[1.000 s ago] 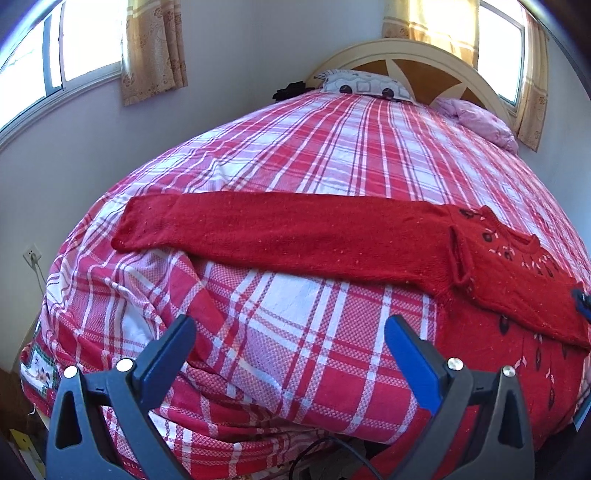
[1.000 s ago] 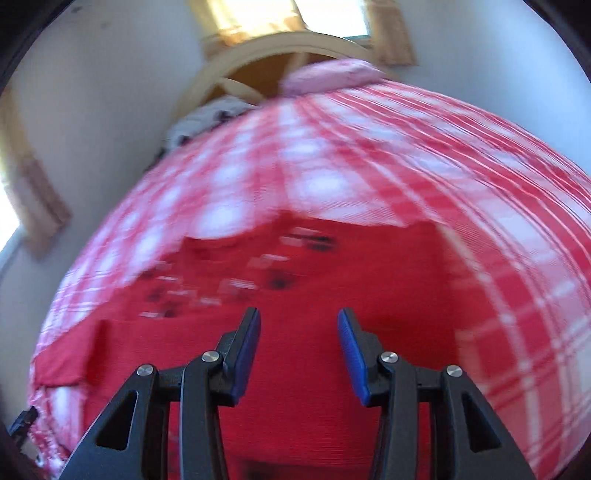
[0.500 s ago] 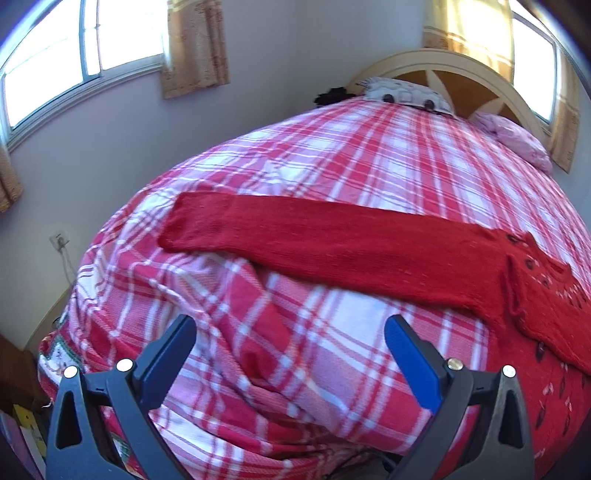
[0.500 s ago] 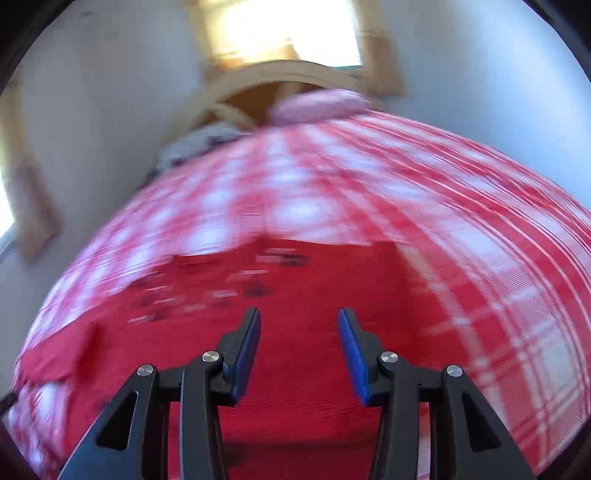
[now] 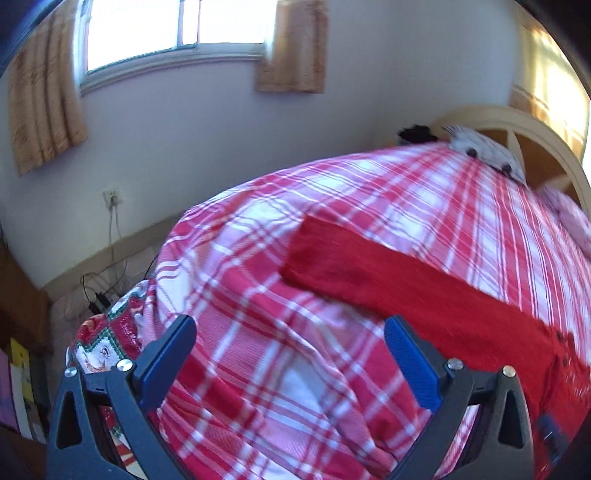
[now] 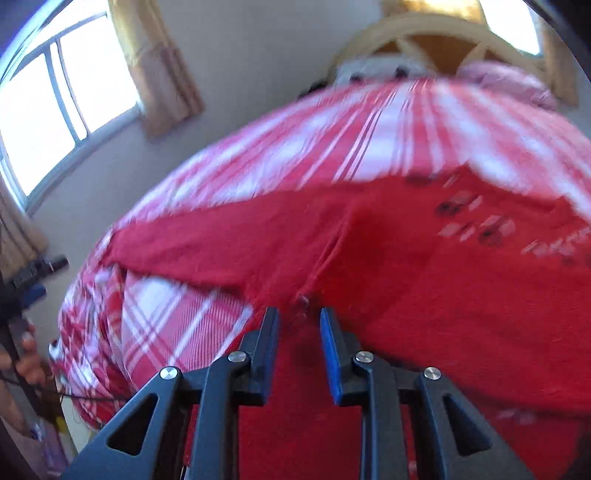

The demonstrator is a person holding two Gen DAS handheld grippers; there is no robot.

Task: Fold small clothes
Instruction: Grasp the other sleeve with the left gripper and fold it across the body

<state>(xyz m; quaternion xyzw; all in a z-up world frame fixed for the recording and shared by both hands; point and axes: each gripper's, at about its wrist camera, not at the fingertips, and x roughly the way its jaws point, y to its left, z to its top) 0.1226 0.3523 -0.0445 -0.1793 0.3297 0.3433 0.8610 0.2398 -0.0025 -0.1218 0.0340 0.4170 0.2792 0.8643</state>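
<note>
One red sweater [image 5: 424, 295] is lying flat across the bed [image 5: 406, 192], on a red-and-white plaid cover. One sleeve [image 5: 332, 254] is stretching out toward the bed's left edge, cuff end squared off. In the right wrist view the sweater body [image 6: 461, 295] is showing dark and pale motifs near the neckline; blur is hiding their detail.

Two claws in view. Left claw [image 5: 290, 354] is hovering over bare plaid cover near the bed's foot, jaws spread wide, nothing between them. Right claw [image 6: 297, 325] is hanging just over the sweater beside the armpit seam, jaws parted by a narrow gap; I cannot tell whether they are touching the knit.

Two pillows at the headboard [image 5: 517, 122]: one white with dark spots [image 5: 484, 151], one pink [image 5: 569, 214]. Two curtains [image 5: 44, 107] are flanking one window [image 5: 173, 29]. One wall socket [image 5: 111, 196], cable trailing to the floor.
</note>
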